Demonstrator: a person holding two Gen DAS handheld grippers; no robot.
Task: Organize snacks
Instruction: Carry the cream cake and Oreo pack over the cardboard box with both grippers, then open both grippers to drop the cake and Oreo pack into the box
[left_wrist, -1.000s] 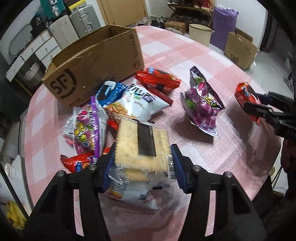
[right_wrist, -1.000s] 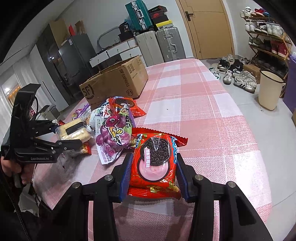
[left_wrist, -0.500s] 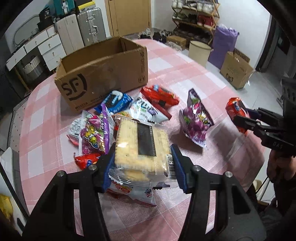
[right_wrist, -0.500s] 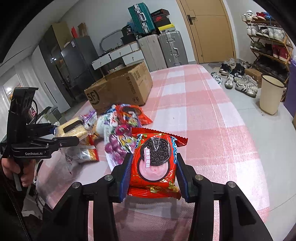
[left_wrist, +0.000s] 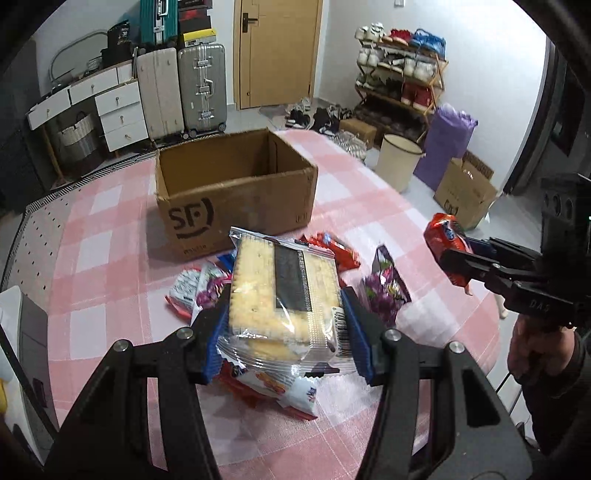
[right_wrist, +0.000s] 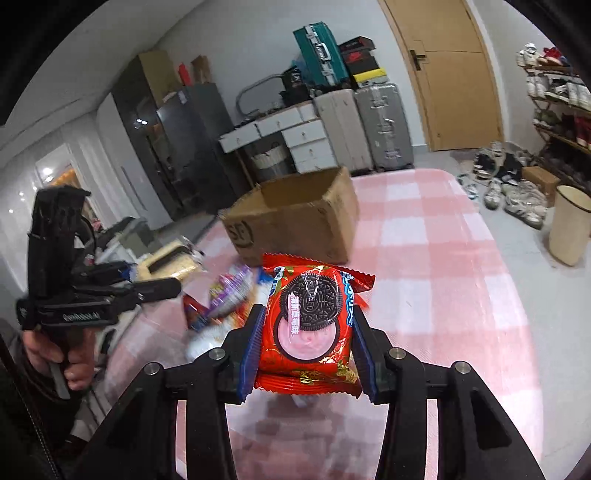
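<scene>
Left wrist view: my left gripper (left_wrist: 284, 317) clamps a clear pack of pale crackers (left_wrist: 284, 295) above the snack pile (left_wrist: 207, 291). My right gripper (right_wrist: 306, 332) pinches a red cookie packet (right_wrist: 310, 325). Beyond stands the open brown cardboard box (left_wrist: 236, 206).

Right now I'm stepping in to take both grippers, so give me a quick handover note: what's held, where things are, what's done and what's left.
Left gripper: shut on the clear cracker pack, held above the table.
Right gripper: shut on the red cookie packet, also off the table.
Cardboard box: open, on the pink checked tablecloth behind the snacks; what shows of its inside looks empty.
Snack pile: loose in front of the box, with a purple candy bag to its right.
Done: two packs picked up.
Left: likely box both, then the rest.
</scene>
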